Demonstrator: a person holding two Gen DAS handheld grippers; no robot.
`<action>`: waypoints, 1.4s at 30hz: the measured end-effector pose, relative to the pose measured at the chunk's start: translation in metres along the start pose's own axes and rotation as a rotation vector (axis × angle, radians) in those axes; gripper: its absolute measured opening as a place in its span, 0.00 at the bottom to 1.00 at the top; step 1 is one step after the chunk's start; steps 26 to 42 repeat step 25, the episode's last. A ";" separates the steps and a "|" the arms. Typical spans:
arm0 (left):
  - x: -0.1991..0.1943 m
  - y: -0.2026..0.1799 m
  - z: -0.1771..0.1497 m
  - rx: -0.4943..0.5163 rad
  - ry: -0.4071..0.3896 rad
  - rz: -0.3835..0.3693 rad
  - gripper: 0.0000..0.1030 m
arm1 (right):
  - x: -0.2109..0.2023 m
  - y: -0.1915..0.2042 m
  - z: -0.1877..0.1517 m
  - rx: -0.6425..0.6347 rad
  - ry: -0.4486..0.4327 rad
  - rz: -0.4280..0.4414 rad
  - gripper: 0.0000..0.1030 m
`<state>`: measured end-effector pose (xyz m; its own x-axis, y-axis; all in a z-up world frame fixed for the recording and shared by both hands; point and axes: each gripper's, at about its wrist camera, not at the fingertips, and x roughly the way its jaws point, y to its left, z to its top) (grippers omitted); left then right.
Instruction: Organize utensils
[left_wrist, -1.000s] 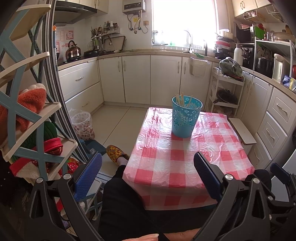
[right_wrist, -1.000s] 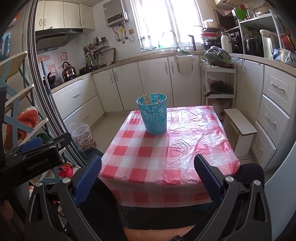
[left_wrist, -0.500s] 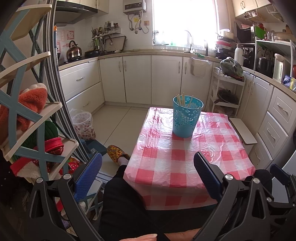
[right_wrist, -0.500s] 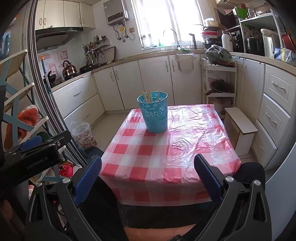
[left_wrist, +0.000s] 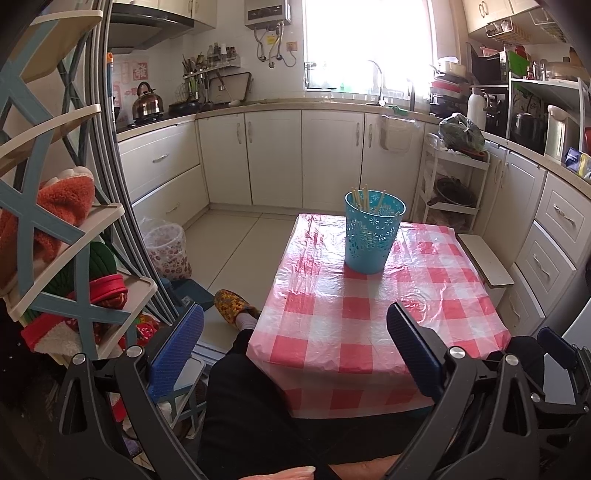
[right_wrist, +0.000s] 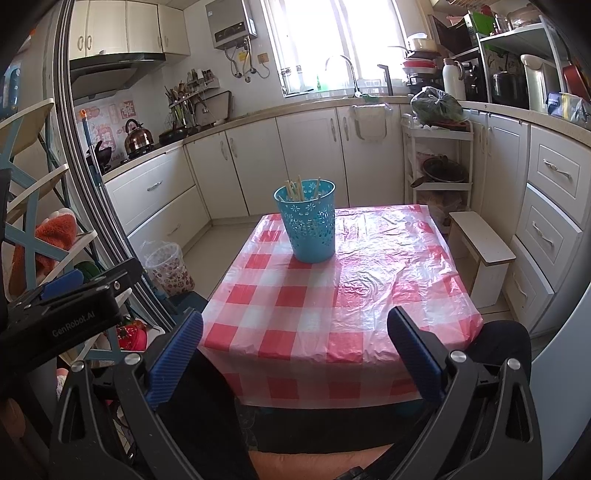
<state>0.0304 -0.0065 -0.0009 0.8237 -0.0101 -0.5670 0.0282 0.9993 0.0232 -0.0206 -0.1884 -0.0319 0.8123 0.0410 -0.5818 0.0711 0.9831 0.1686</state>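
A teal perforated basket (left_wrist: 373, 232) stands on the far part of a table with a red-and-white checked cover (left_wrist: 373, 317); several wooden chopsticks (left_wrist: 364, 197) stick up inside it. It also shows in the right wrist view (right_wrist: 307, 221) with the chopsticks (right_wrist: 299, 189). My left gripper (left_wrist: 295, 339) is open and empty, held back off the table's near edge. My right gripper (right_wrist: 295, 341) is open and empty, also near the front edge (right_wrist: 325, 373). No loose utensils show on the cover.
A blue-and-cream shelf rack (left_wrist: 55, 229) with hats and cloths stands at the left. A small white stool (right_wrist: 482, 254) is right of the table. A lined bin (left_wrist: 166, 251) is on the floor. My legs (left_wrist: 240, 406) are under the near edge.
Both grippers have drifted slightly; the basket sits a touch further right and lower in each view. Both jaws stay open and nothing was picked up.
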 end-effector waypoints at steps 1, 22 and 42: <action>0.000 0.000 0.000 0.000 0.000 0.000 0.93 | 0.001 0.000 -0.001 0.000 0.002 0.000 0.93; 0.007 0.000 -0.005 0.002 -0.004 -0.047 0.93 | -0.003 -0.003 0.000 -0.003 -0.011 -0.001 0.93; 0.009 0.000 -0.007 -0.004 0.006 -0.049 0.93 | -0.003 -0.003 0.000 -0.003 -0.010 -0.001 0.93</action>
